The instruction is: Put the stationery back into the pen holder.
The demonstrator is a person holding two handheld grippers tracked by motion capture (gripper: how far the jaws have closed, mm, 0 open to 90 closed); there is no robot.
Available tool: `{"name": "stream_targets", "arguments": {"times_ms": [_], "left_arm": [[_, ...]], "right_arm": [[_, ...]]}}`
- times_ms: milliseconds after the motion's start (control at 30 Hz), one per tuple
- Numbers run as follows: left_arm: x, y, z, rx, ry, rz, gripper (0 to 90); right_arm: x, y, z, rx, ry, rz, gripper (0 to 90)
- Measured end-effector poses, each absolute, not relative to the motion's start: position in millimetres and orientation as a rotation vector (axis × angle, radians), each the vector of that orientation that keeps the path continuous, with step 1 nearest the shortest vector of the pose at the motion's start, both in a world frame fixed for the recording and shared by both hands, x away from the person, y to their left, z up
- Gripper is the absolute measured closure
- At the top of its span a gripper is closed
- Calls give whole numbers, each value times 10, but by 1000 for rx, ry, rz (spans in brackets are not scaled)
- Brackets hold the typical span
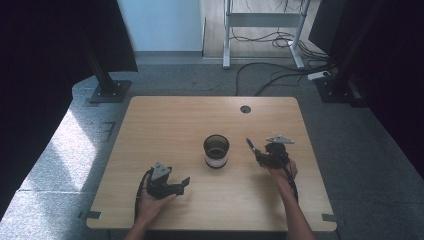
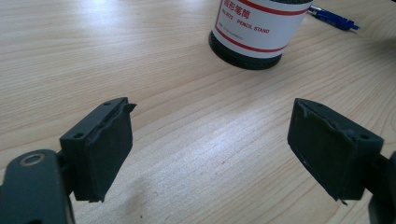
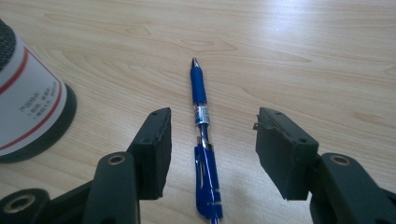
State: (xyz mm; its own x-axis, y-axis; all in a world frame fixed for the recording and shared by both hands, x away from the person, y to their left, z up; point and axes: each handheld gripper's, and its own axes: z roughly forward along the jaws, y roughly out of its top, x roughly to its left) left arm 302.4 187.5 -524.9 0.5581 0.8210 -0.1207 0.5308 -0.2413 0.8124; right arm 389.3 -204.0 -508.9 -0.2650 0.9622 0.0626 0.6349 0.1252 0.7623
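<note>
- My right gripper [image 3: 210, 154] is low over the table with its jaws apart, one on each side of the blue pen [image 3: 201, 140]. In the right gripper view the pen runs up the middle of the frame, clip end at the bottom and tip toward the upper centre. Neither pad touches it.
- In the high view the same right gripper [image 1: 256, 150] sits right of centre, with the pen [image 1: 249, 144] poking out toward the upper left of it, lying flat on the wood.
- My left gripper [image 2: 210, 149] also has its jaws spread wide, with nothing between them but bare table [image 2: 116, 56]. In the high view it rests at the lower left [image 1: 182, 184], well apart from the pen.
- The pencil stand [image 1: 216, 150], a black mesh cup with a white, red-striped label, stands upright in the middle of the high view, between my two grippers. It shows at the top of the left gripper view [image 2: 257, 32] and at the left edge of the right gripper view [image 3: 28, 102], near the pen but not touching it.
- As I judge it, the job is to put the pen into the stand, and it is barely begun: the jaws are lined up but nothing is gripped. Closing, lifting, carrying over the rim and dropping in are all left.
</note>
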Motion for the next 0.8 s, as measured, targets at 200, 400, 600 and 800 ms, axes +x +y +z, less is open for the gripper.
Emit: {"name": "stream_targets", "arguments": {"times_ms": [200,400,600,800], "left_arm": [[3005,1855,-5210,1921,1084,415,145],[2980,1810,-5195,1934,1064,420,146],[2984,1803,-5213,1950,1062,407,147],[2982,1801,-5215,1950,1060,400,147]], "right_arm": [[4010,-1967,-5095,1542,1971,963,457],[4158,-1885,-5122,1545,1982,956,475],[4295,-1805,-5124,1544,1991,943,495],[4405,-1726,-5125,1527,2006,931,505]]}}
